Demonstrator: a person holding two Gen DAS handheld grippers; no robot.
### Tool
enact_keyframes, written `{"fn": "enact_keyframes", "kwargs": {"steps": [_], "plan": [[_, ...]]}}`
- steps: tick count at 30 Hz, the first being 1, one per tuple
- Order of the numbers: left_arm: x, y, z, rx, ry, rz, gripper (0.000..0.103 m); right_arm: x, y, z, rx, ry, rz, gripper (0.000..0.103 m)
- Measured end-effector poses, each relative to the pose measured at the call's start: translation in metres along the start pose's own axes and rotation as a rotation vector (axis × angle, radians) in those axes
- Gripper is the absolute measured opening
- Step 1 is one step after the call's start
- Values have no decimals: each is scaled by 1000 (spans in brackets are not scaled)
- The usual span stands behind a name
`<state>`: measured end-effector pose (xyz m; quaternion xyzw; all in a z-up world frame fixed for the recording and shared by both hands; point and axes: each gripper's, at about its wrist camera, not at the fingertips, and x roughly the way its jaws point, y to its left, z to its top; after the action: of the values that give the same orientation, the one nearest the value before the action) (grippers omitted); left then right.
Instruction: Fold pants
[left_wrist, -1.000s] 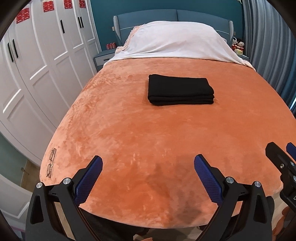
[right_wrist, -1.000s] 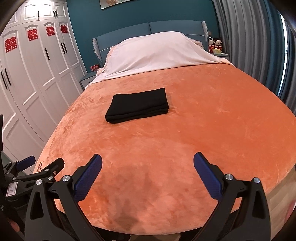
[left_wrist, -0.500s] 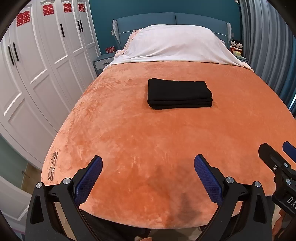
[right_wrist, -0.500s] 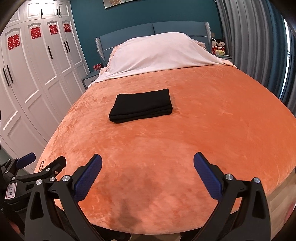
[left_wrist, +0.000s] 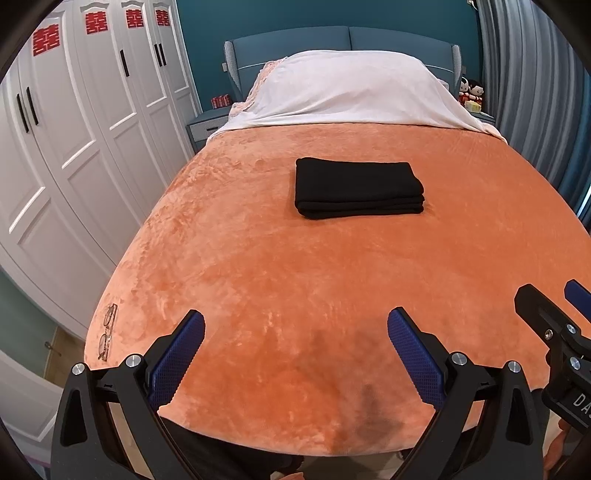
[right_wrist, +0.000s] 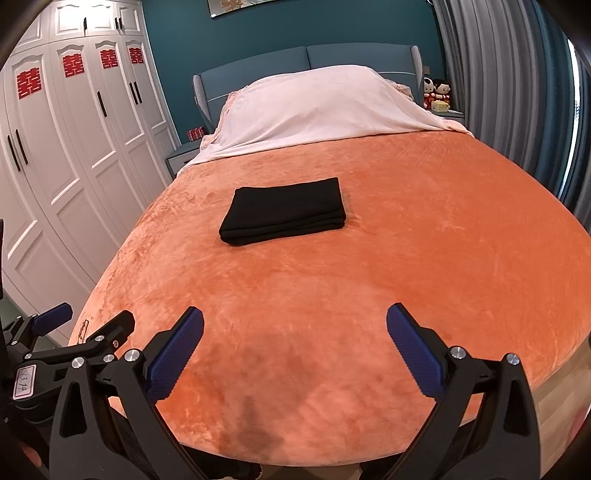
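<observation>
Pants of black cloth (left_wrist: 356, 186), folded into a flat, layered rectangle, lie in the upper middle of the left wrist view and a little left of centre in the right wrist view (right_wrist: 286, 210). They rest on the plush orange blanket (left_wrist: 295, 288) that covers the bed, well apart from both tools. The stacked edges face the foot of the bed and look even, so I would judge the folding done and the bundle left square on the open middle of the blanket where it cannot slide off.

Low in its frame, the left gripper (left_wrist: 295, 352) hangs over the near edge of the blanket with its blue-padded jaws spread wide and nothing between them. Likewise, the right gripper (right_wrist: 294, 349) stands wide apart and empty; its black frame also shows at the right edge of the left view. Both seem held back from the cloth simply because no grip is needed now.

Beyond the pants a white sheet over pillows (left_wrist: 351, 92) rises at the top, with white wardrobe doors (left_wrist: 74, 147) along the left
</observation>
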<state>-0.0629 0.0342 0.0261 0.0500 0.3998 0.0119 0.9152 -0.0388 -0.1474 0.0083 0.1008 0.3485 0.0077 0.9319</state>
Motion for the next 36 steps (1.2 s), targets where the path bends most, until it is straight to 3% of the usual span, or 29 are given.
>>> {"fn": "enact_keyframes", "kwargs": {"steps": [23, 36], "plan": [[-1, 4, 2, 7, -9, -42, 98, -1, 1, 0, -3, -2, -1, 98], [-2, -1, 0, 21, -32, -16, 98, 0, 1, 0, -4, -1, 0, 97]]}}
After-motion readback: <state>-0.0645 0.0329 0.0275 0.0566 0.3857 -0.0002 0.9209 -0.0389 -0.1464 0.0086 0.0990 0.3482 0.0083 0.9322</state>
